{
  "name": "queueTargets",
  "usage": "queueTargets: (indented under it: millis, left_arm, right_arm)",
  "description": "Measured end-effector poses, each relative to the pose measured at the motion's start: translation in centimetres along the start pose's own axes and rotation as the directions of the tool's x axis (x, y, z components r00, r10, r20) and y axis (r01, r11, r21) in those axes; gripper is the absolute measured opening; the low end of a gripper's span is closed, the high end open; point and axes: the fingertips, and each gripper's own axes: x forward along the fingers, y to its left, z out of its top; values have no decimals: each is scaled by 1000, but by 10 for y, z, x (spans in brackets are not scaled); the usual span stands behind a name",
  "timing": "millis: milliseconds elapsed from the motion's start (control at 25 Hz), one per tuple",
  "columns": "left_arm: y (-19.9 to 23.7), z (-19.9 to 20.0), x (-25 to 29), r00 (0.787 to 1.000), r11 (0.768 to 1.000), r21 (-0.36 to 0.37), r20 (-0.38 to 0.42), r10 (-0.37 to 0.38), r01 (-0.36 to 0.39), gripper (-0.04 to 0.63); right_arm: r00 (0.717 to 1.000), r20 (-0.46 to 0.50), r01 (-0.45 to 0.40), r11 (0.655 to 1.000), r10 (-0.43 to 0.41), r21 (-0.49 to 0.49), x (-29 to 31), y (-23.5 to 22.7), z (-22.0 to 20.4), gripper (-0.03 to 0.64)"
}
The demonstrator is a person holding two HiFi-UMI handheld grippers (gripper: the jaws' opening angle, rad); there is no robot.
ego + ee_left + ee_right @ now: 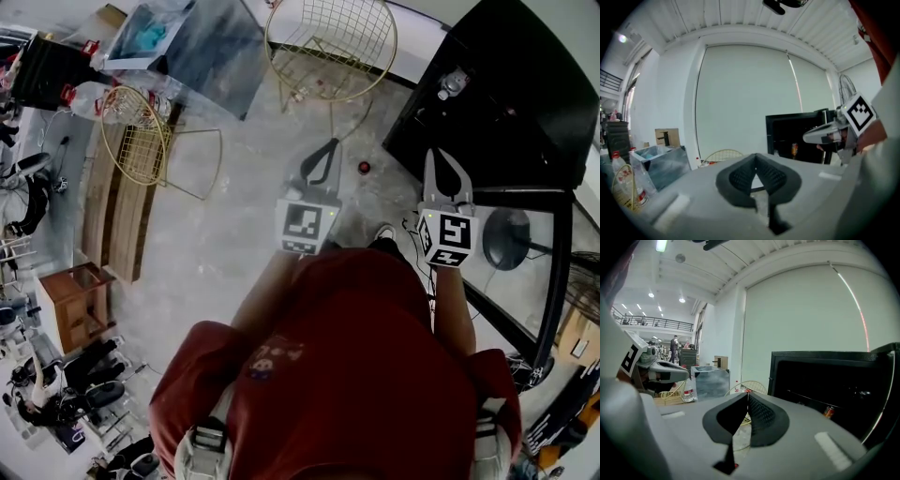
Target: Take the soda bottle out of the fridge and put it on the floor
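Note:
The black fridge (511, 103) stands open ahead on the right, also seen in the right gripper view (825, 376) and the left gripper view (797, 133). A small orange soda bottle (828, 411) rests on a shelf inside it, and shows in the left gripper view too (794, 150). My left gripper (330, 145) (755, 157) is held up over the floor, shut and with nothing in it. My right gripper (441, 155) (747, 394) hangs beside it, just in front of the fridge, shut and with nothing in it. Both are well short of the bottle.
Two gold wire chairs (328, 47) (141, 141) stand ahead and to the left. A grey box (202, 42), a plastic water bottle (94, 98) and a wooden bench (112, 206) lie at the left. A round black stool (511, 239) is at the right. A small red item (364, 168) lies on the floor.

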Motion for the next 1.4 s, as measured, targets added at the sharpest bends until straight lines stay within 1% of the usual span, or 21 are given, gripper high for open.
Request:
queueTargets:
  millis: [480,640,840,1320,1400]
  left_arm:
    - [-7,4,-7,1000,1000,4,-1,0,0,0]
    - [-6,7,-10,1000,1000,4,5,11,-11,0]
    - [-2,4,-12,1000,1000,-2,3,26,-26,0]
    - [11,-1,-28,998,998,-12,1,67,-67,0]
    - [12,-3,-29,997,997,-26,0,76,-76,0]
  right_arm:
    - [1000,18,0,1000,0,-11,-1,-8,7,2]
    - [1000,19,-7,1000,7,-13,0,-6,7,2]
    - [999,23,-29,1000,29,-2,4,1,8,2]
    - [998,28,-48,999,48,9,7,10,9,2]
    - [998,29,-53,999,53,6,7,11,10,2]
